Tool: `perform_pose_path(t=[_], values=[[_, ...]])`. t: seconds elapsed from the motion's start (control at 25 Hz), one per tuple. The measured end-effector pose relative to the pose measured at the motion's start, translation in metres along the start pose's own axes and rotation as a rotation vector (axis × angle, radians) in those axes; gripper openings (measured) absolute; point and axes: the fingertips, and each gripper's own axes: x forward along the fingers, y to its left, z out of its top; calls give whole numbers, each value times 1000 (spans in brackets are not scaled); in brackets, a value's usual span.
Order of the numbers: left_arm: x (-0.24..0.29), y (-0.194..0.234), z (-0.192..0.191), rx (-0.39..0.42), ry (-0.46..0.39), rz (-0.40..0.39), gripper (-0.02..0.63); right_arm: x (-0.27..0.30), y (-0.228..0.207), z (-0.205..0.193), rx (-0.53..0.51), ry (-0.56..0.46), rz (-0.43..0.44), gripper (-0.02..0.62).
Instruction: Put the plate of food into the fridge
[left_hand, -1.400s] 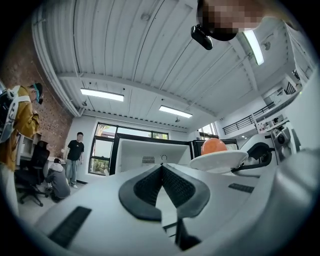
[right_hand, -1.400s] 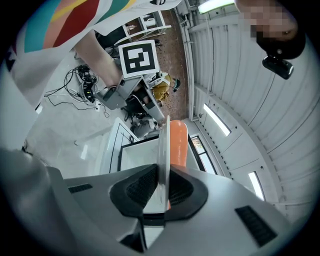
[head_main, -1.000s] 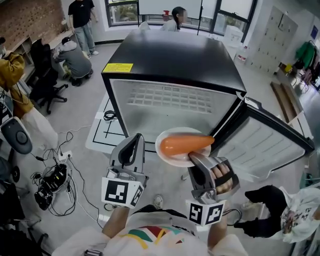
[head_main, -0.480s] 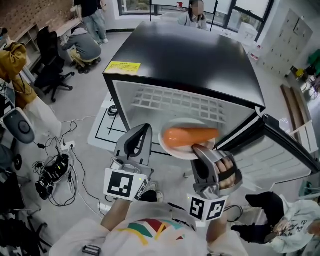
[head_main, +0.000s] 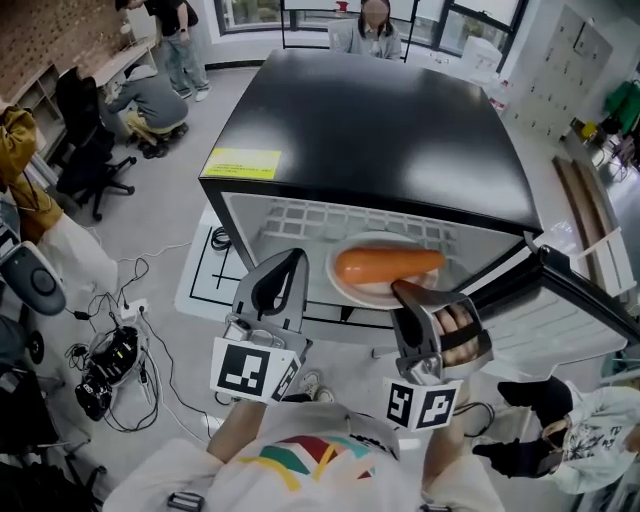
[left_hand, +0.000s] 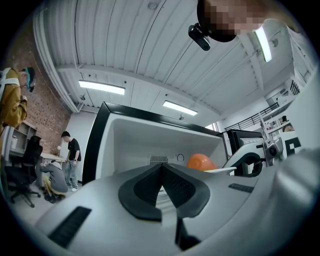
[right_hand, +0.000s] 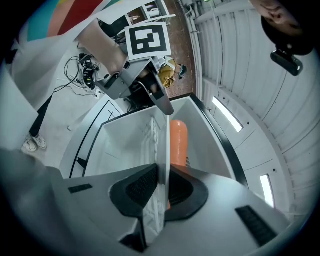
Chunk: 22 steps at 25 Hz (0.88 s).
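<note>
A white plate carrying a long orange carrot hangs at the mouth of the open black fridge, over its white wire shelf. My right gripper is shut on the plate's near rim; in the right gripper view the plate stands edge-on between the pads, the carrot beyond them. My left gripper is shut and empty, left of the plate and apart from it. In the left gripper view its pads meet, and the carrot shows to the right inside the fridge.
The fridge door stands open to the right. Cables and a power strip lie on the floor at the left. Several people and office chairs are at the back left, and one person is behind the fridge.
The plate with the carrot has moved forward from in front of the fridge to its opening, over the wire shelf. Both grippers advanced with it; the left one stays shut and empty.
</note>
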Motion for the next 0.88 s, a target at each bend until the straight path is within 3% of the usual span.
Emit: perform_pose_path(t=[0.36,0.88], values=[[9,21,-12,-24,22,-13,5,36,-2,-11,-83,75,39,37],[22,27,-36,-57,89,-38,5,68,2,-19,-126,126,98,38]])
